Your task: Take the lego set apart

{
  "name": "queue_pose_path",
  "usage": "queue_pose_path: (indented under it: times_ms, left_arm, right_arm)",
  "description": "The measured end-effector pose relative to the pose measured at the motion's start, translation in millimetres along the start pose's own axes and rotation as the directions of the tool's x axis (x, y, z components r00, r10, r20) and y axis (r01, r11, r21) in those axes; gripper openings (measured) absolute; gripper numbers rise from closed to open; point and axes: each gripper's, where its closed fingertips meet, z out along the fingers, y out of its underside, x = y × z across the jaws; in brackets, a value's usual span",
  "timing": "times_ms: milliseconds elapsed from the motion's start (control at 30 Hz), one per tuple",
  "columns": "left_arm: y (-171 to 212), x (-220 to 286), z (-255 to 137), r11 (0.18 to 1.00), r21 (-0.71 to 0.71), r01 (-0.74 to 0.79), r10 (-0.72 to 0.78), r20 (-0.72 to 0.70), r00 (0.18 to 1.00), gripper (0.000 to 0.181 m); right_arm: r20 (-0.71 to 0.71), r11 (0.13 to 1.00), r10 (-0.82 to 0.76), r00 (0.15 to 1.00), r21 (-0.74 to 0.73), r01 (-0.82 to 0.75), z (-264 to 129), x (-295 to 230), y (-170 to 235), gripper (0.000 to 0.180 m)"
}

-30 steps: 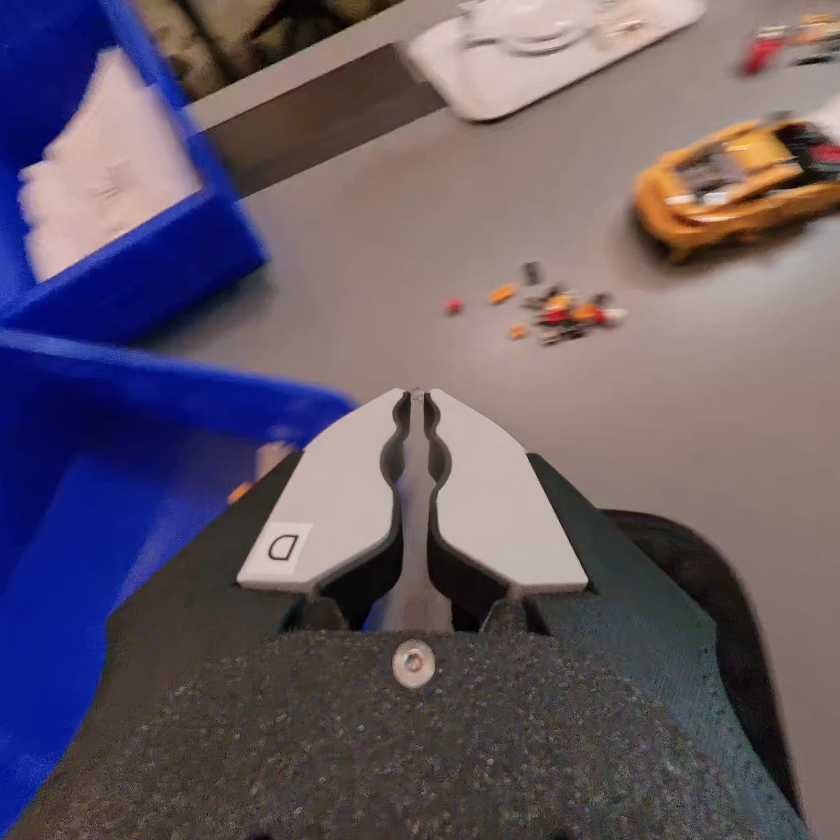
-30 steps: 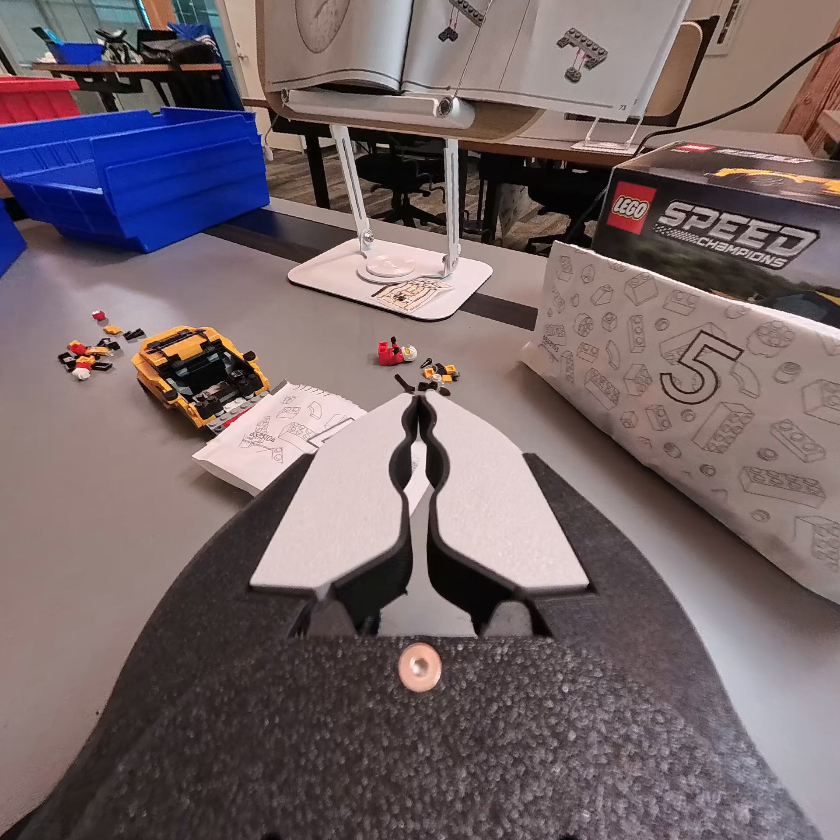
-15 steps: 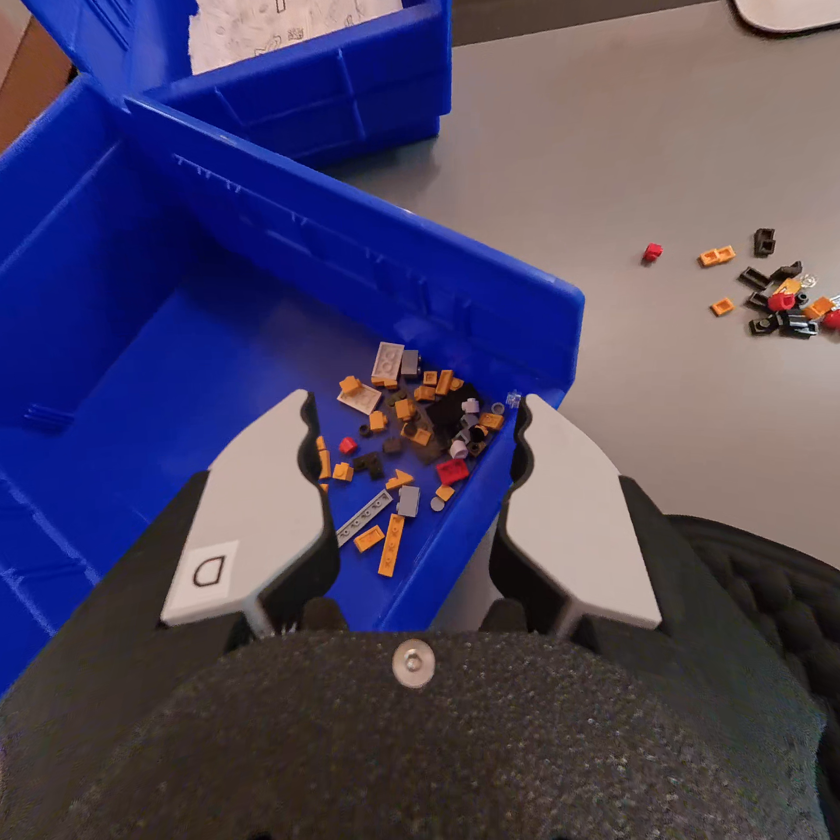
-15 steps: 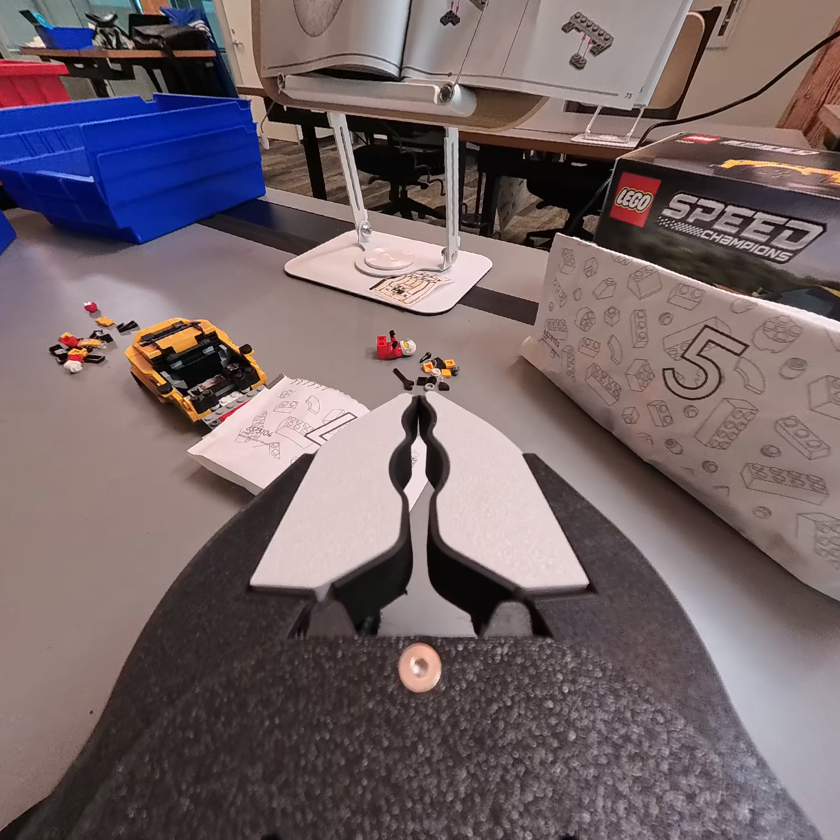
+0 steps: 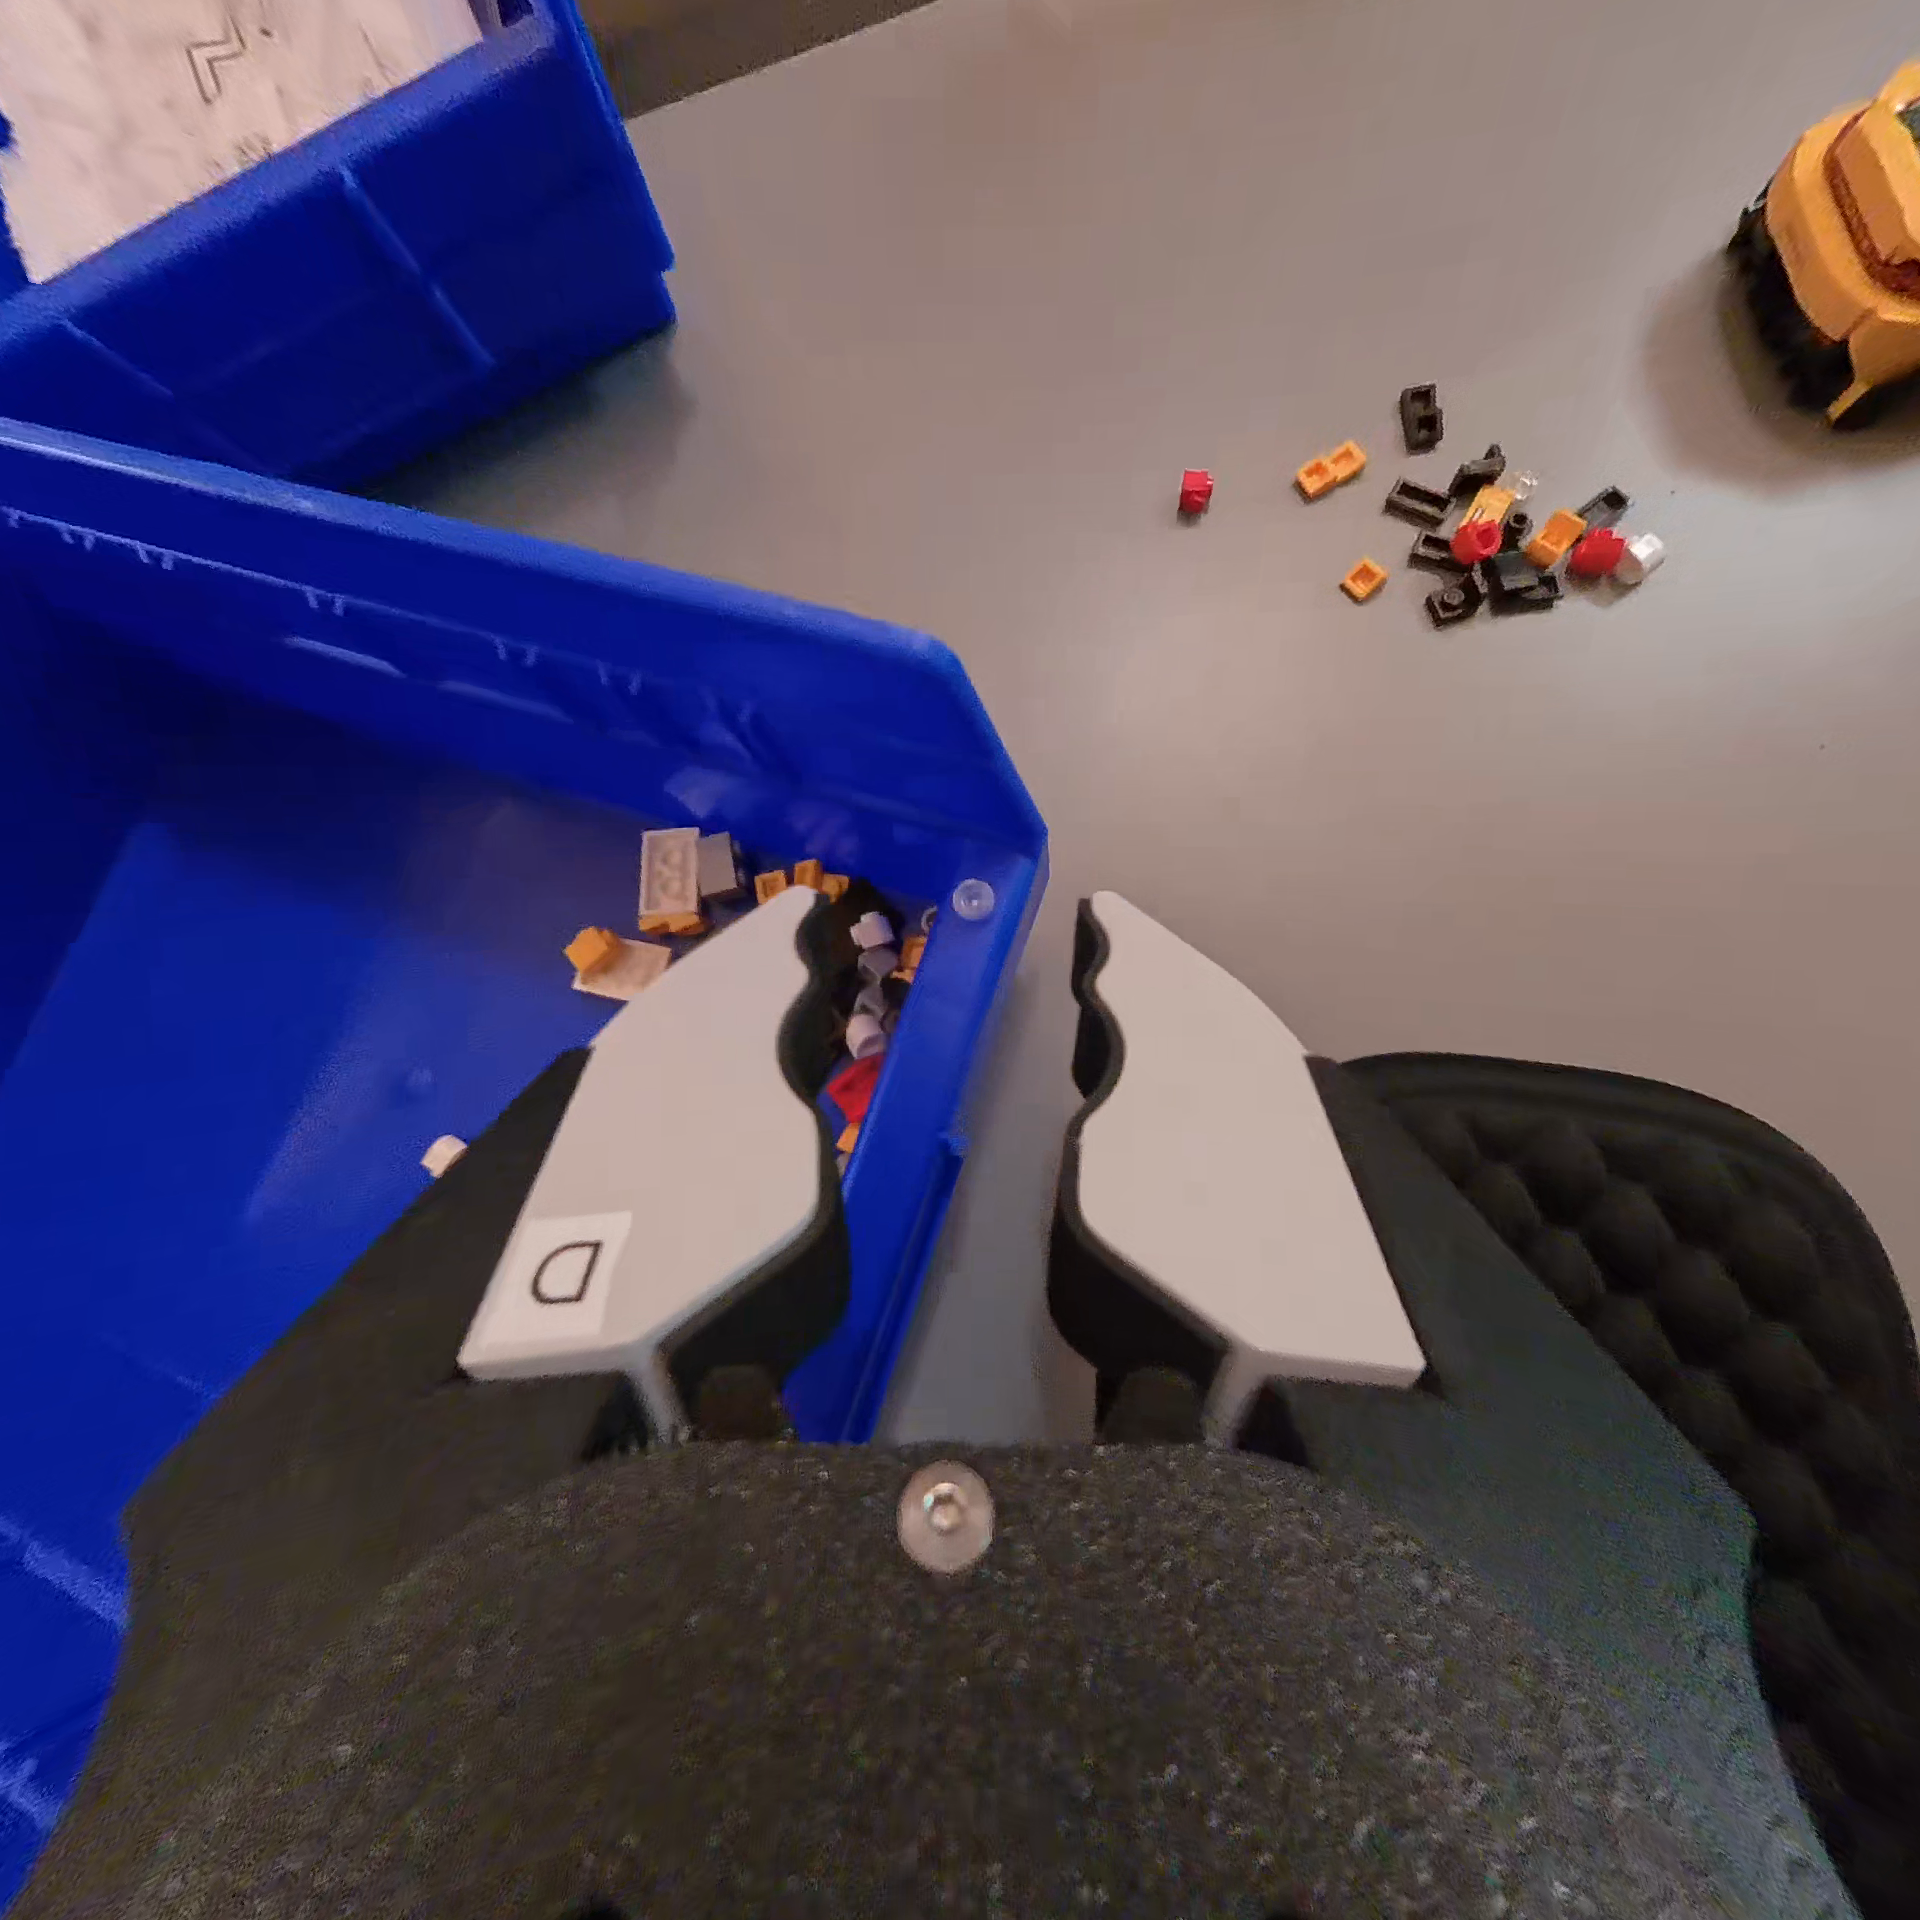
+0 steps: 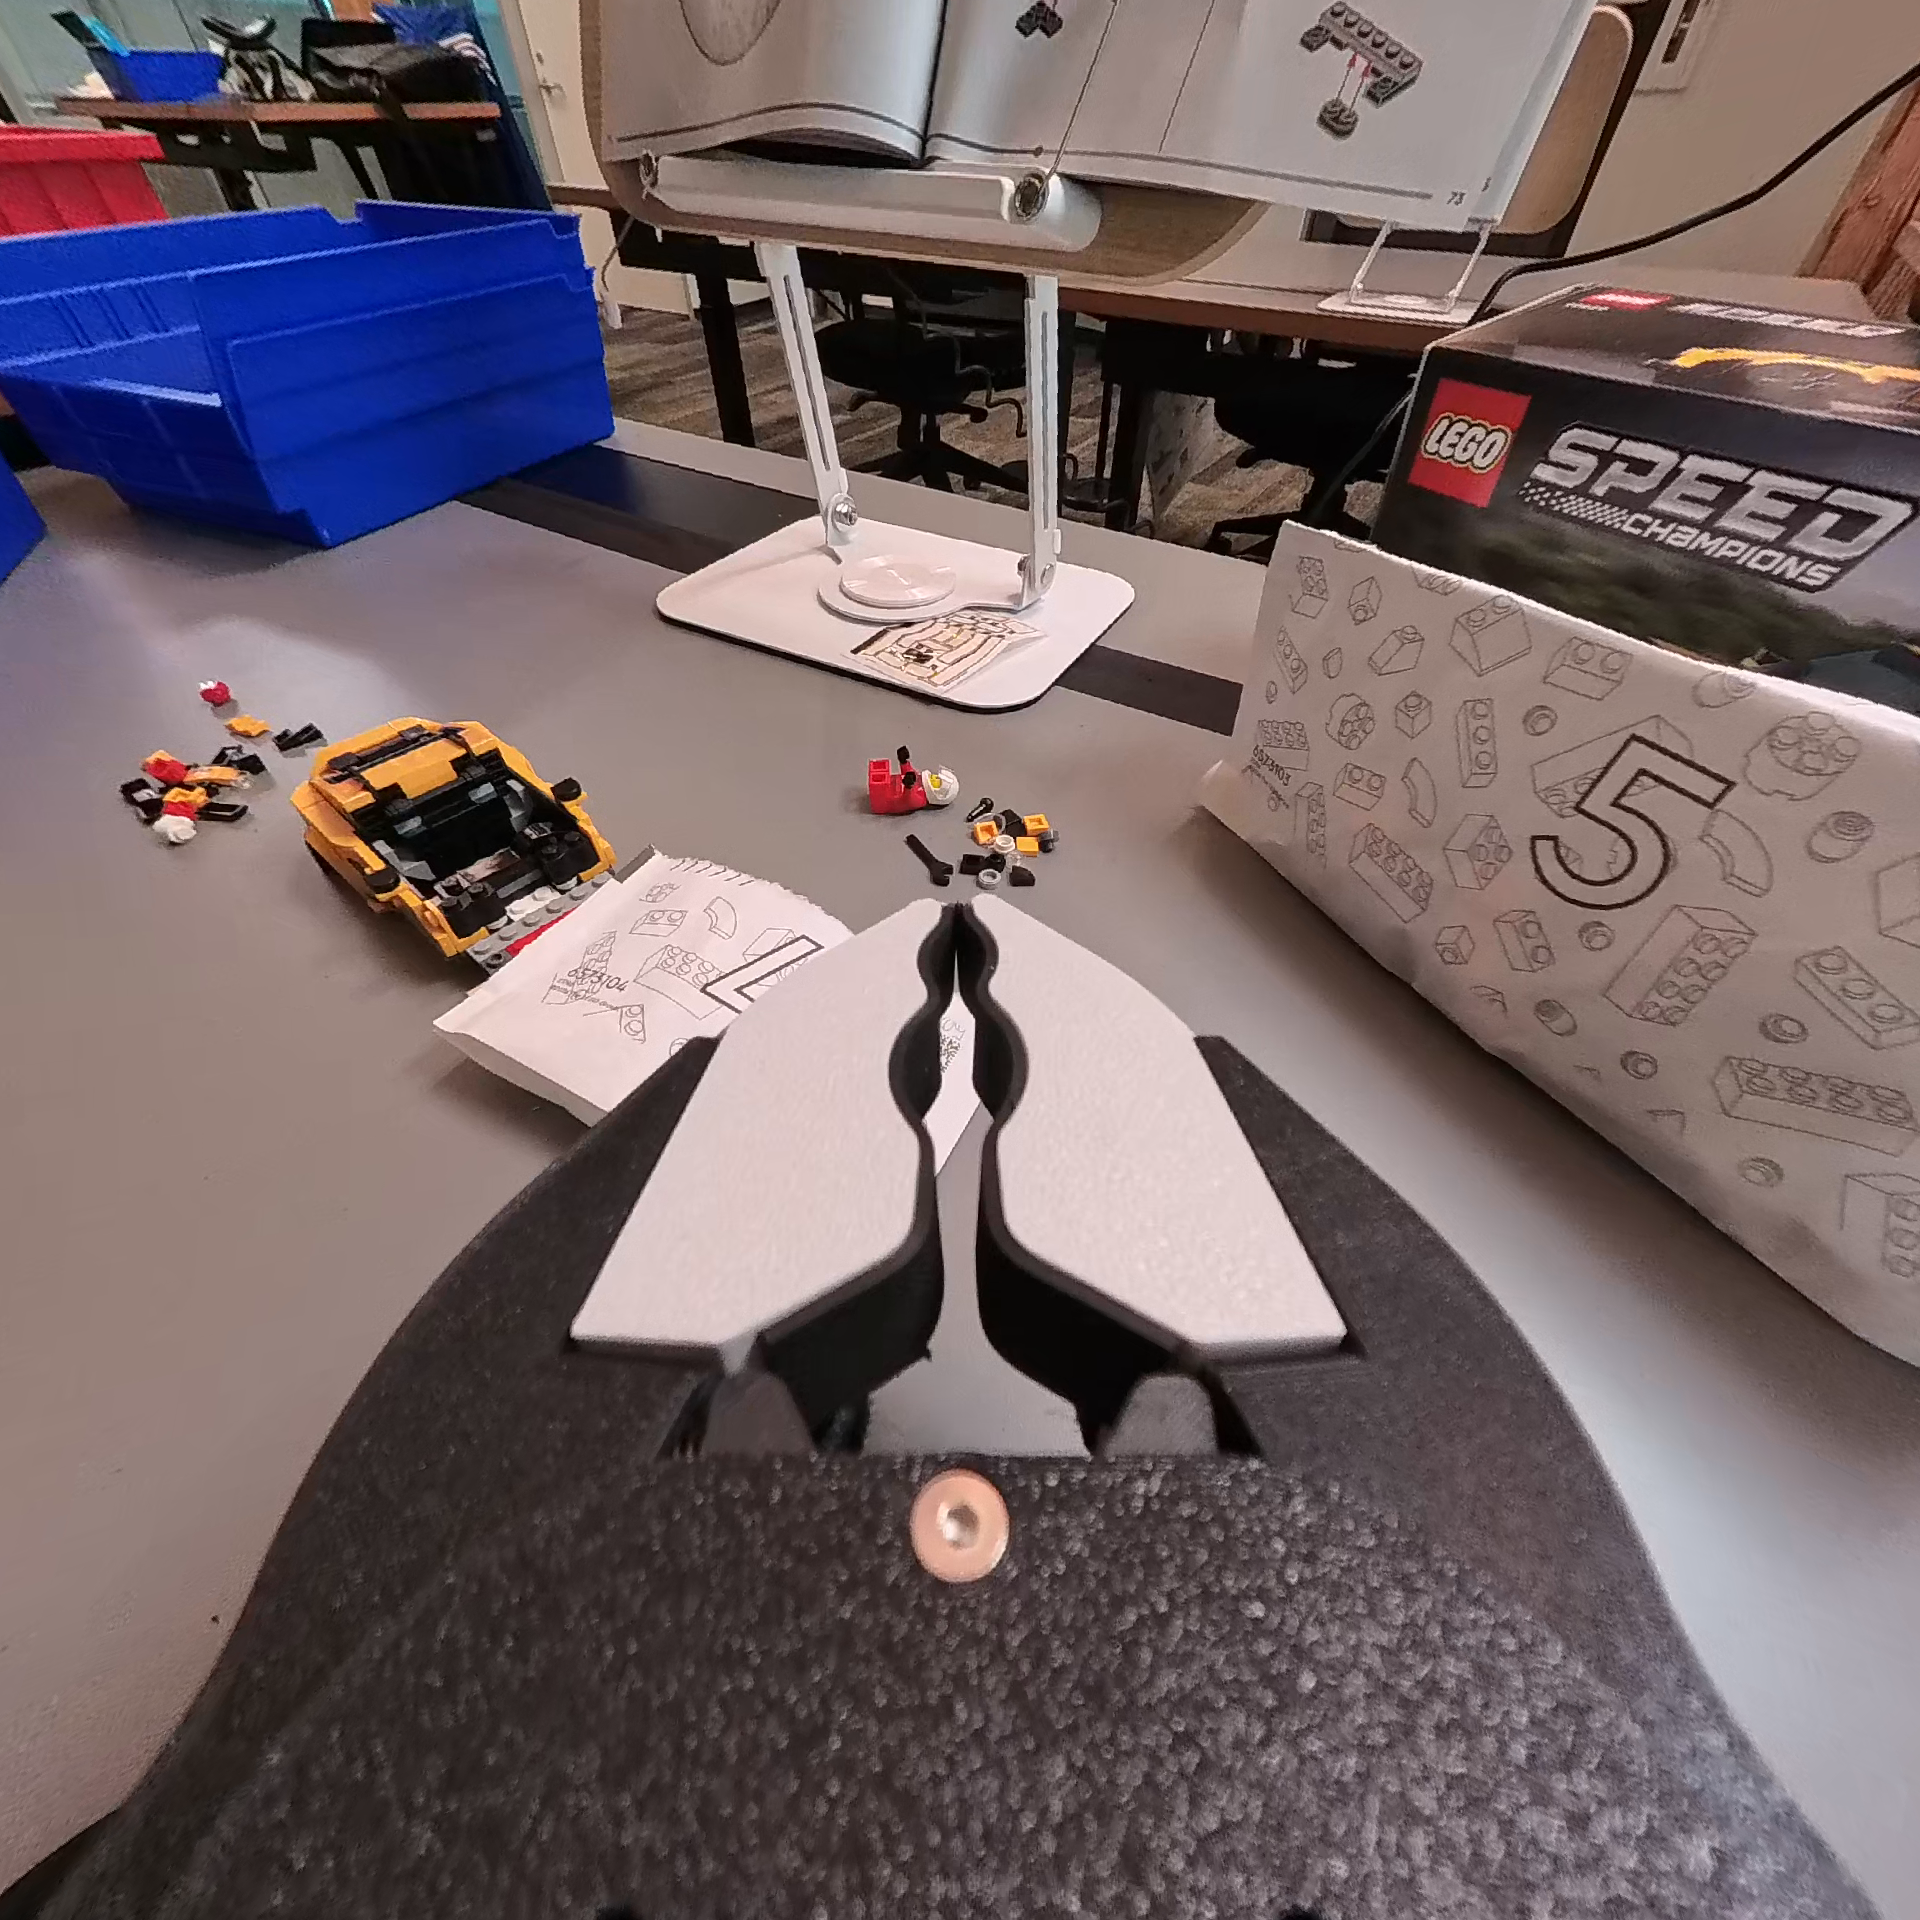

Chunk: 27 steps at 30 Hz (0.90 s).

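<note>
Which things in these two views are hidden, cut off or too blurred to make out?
- Left wrist view: yellow lego car cut off by the right edge.
- Left wrist view: loose pieces in the blue bin, partly hidden behind the left gripper.
- Right wrist view: paper bag partly covered by the right gripper.

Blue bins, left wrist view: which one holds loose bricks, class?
The nearer blue bin, beside the open left claw, holds loose bricks. The farther blue bin holds only white printed paper.
</note>
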Motion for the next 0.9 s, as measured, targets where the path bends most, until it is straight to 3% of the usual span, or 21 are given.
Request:
queue_pose_path:
  times_ms: [67,133,267,367,467,600,667,800,900]
  left_arm:
    - [3.6,-3.9,1.5,0.999,-0.031,-0.009,0.009,0.016,1.0,0.032]
    - [10.6,-7.4,6.9,0.998,-0.065,-0.007,0.009,0.018,1.0,0.034]
    - [2.6,-28.6,2.1,0.994,0.029,0.102,-0.105,0.1,0.989,0.023]
    - [1.9,-26.0,1.4,0.991,0.052,0.126,-0.129,0.068,0.989,0.023]
    - [3.5,-2.2,7.3,0.997,0.038,0.067,-0.065,-0.051,0.997,0.033]
    - [3.3,-10.9,16.2,0.99,0.041,0.136,-0.136,-0.014,0.991,0.039]
    - [-0.2,-20.1,14.5,0.979,0.07,0.191,-0.192,0.015,0.981,0.029]
    - [-4.4,-29.6,7.6,0.954,0.121,0.274,-0.277,0.009,0.961,0.027]
    - [-4.1,-31.6,4.9,0.959,0.129,0.251,-0.256,0.031,0.966,0.028]
  right_arm:
    - [0.001,1.0,0.0,1.0,0.002,0.0,-0.2,-0.2,-0.4,0.0]
    - [0.001,1.0,-0.001,1.0,0.003,0.001,-0.4,-0.2,-0.9,0.0]
    - [0.001,1.0,0.0,1.0,0.004,0.0,-0.7,0.2,-0.9,0.0]
    - [0.002,1.0,0.001,1.0,0.001,-0.001,-0.3,0.0,-0.4,0.0]
    - [0.003,1.0,0.001,1.0,0.0,-0.001,-0.2,-0.1,0.0,0.0]
    - [0.002,1.0,0.0,1.0,0.001,0.0,-0.4,0.1,-0.3,0.0]
    - [0.001,1.0,0.001,1.0,0.002,-0.001,-0.7,0.5,-0.4,0.0]
    - [0.002,1.0,0.004,1.0,0.002,-0.004,-0.7,0.8,-0.3,0.0]
    - [0.003,1.0,0.002,1.0,0.002,-0.002,-0.6,0.4,-0.2,0.0]
